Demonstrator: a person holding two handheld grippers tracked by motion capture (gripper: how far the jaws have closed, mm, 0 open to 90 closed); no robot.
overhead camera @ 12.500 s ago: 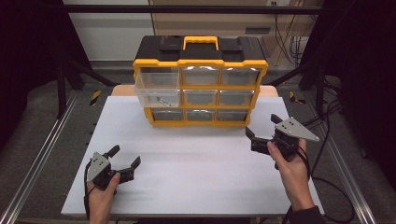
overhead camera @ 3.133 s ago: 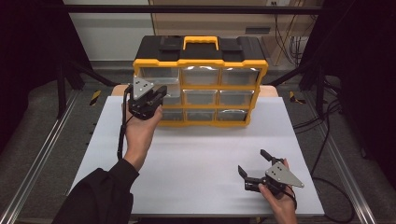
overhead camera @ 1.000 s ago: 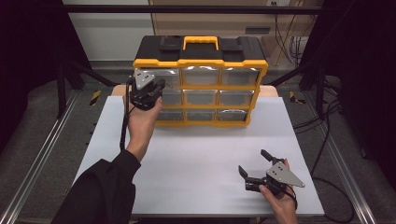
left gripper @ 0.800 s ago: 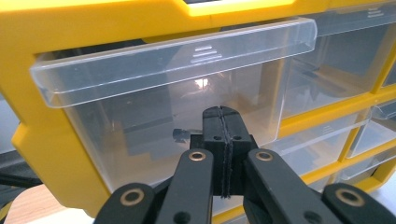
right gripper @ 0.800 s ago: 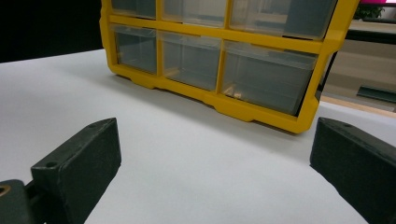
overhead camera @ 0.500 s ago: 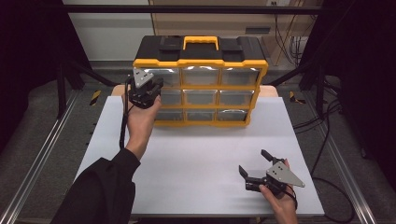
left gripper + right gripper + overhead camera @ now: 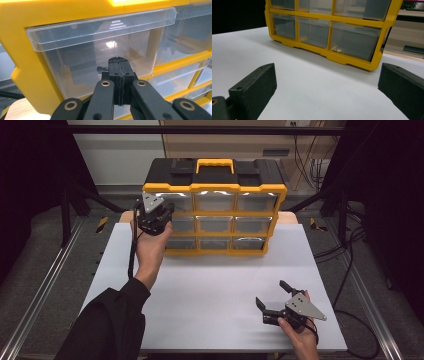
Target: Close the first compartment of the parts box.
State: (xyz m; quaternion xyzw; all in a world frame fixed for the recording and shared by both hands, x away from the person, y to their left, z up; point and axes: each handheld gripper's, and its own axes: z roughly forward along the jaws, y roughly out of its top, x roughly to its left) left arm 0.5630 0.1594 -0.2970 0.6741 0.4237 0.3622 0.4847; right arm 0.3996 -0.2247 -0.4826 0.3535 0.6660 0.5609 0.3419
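A yellow organizer [image 7: 215, 191] with a black lid and clear drawers stands at the back of the white table [image 7: 200, 290]. My left gripper [image 7: 168, 209] is held up against its left column, jaws pressed together with nothing between them. In the left gripper view the shut left gripper [image 7: 118, 60] points at the front of the top-left drawer [image 7: 82, 57], just below its clear pull lip [image 7: 100, 28]; I cannot tell whether it touches. My right gripper [image 7: 271, 293] rests low at the table's front right, open and holding nothing. From the right gripper [image 7: 328, 70] the organizer [image 7: 359, 22] is well ahead.
The organizer's yellow carry handle [image 7: 215, 164] sits on top. Bare white table surface lies between the organizer and the right gripper. Metal rails [image 7: 45, 285] run along the table's sides, and cables [image 7: 345, 250] trail on the floor at the right.
Since 12.5 s ago the left gripper has left the table's front left and gone to the top-left drawer; the right gripper has dropped to the front right. In the last second the left gripper edged slightly upward.
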